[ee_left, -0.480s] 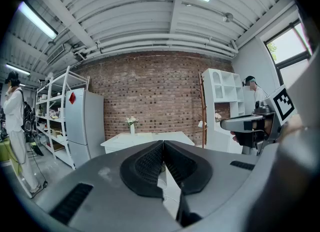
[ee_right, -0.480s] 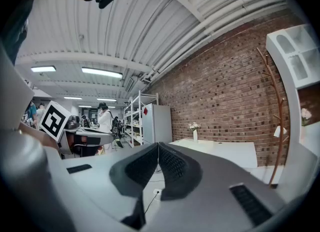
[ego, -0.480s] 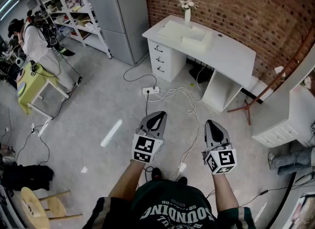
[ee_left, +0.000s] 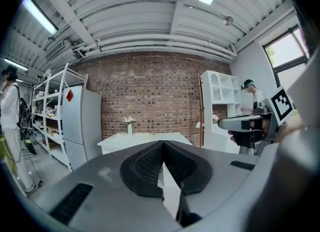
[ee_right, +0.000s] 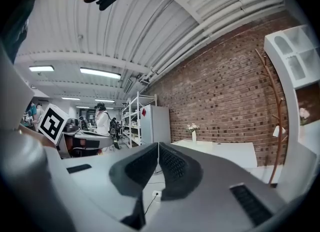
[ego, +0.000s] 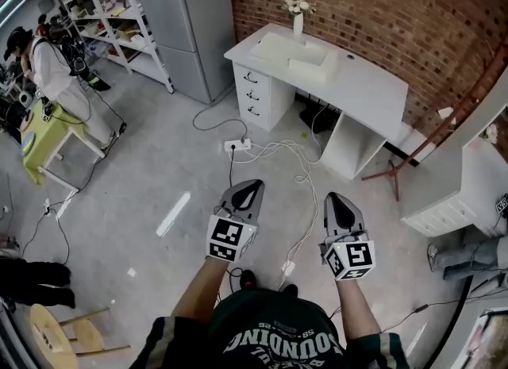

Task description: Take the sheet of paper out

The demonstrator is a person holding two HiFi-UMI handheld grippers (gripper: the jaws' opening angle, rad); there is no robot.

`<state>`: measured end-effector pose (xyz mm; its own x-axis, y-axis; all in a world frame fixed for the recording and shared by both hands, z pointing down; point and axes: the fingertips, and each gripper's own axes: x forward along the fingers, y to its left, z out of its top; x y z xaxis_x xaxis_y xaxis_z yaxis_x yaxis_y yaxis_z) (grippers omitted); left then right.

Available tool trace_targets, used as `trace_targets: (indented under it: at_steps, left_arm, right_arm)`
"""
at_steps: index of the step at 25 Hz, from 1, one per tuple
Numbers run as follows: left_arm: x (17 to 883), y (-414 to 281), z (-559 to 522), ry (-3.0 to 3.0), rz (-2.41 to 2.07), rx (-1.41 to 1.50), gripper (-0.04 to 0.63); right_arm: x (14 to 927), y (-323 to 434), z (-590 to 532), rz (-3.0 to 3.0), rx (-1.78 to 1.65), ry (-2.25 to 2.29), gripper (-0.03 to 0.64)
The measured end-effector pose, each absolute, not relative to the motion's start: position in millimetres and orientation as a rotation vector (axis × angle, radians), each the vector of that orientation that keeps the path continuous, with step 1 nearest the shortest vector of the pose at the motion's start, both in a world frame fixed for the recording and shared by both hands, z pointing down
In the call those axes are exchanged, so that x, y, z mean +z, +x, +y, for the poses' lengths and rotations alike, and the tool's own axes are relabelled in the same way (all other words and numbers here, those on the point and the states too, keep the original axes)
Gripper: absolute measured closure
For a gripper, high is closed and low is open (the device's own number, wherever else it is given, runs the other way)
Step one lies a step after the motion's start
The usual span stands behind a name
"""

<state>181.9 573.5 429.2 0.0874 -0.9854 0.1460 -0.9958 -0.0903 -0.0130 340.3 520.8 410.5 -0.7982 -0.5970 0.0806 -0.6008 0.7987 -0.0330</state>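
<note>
I see no sheet of paper in any view. My left gripper (ego: 251, 187) is held out over the grey floor, shut, with its black pads pressed together and nothing between them (ee_left: 162, 148). My right gripper (ego: 339, 201) is level with it on the right, also shut and empty (ee_right: 158, 148). Both point toward a white desk (ego: 373, 90) against the brick wall, a few steps ahead. On the desk stand a white tray-like box (ego: 300, 51) and a small vase of flowers (ego: 298, 17).
White cables and a power strip (ego: 239, 145) lie on the floor between me and the desk. A grey fridge (ego: 186, 26) and metal shelves (ego: 103, 10) stand at the left. A person (ego: 55, 74) stands far left by a yellow table (ego: 44, 141). A white cabinet (ego: 460, 193) is at the right.
The whole scene has shifted slightly left and up in the head view; both grippers keep their pose and stay shut.
</note>
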Motion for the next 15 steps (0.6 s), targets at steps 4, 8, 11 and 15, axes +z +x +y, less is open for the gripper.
trace_targets:
  at_steps: [4,8,11,15]
  left_arm:
    - [429.6,177.2,574.1,2.262,-2.047,0.159,0.584]
    - [429.5,171.9,577.0,2.268,-2.032,0.140,0.584]
    - [431.0,162.2,582.1,2.270,-2.023,0.138,0.584]
    - [433.1,143.0,588.7,2.277,-2.015,0.136,0.584]
  right_arm:
    - [409.9,331.2,526.6,-2.916,0.067,0.964,0.546]
    - [410.8,324.2,531.6,-2.909,0.068,0.952,0.547]
    - [412.6,315.1,536.9,-2.897,0.065,0.956,0.546]
    - [413.7,297.4,542.0,-2.889,0.066,0.976,0.546]
